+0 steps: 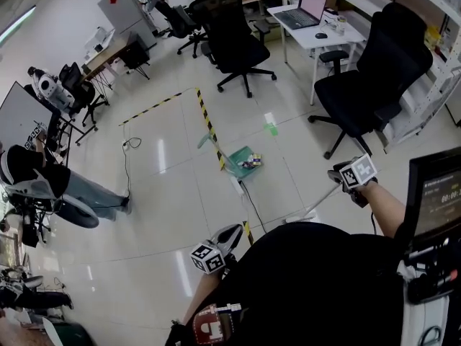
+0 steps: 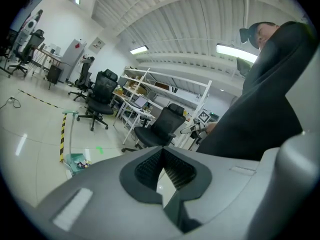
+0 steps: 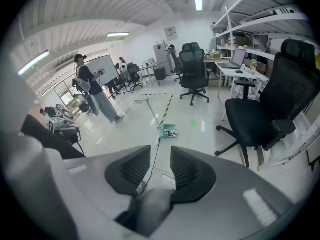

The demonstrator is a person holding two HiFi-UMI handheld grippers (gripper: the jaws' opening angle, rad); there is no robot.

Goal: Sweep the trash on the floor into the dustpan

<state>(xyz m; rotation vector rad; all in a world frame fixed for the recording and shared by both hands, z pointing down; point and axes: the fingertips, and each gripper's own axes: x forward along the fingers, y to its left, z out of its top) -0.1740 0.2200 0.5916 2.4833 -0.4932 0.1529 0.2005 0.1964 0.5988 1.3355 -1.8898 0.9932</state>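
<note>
Right claw (image 3: 160, 154) clamps slim broom handle (image 3: 150, 209) — glossy floor (image 3: 200, 134)

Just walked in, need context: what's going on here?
A person holds a hand-held gripper in each hand. The right hand-held gripper is shut on a pale stick, probably the broom's handle. The left hand-held gripper is shut and empty. The green dustpan stands on the floor ahead, beside the striped tape, with trash in it and away from both grippers.
</note>
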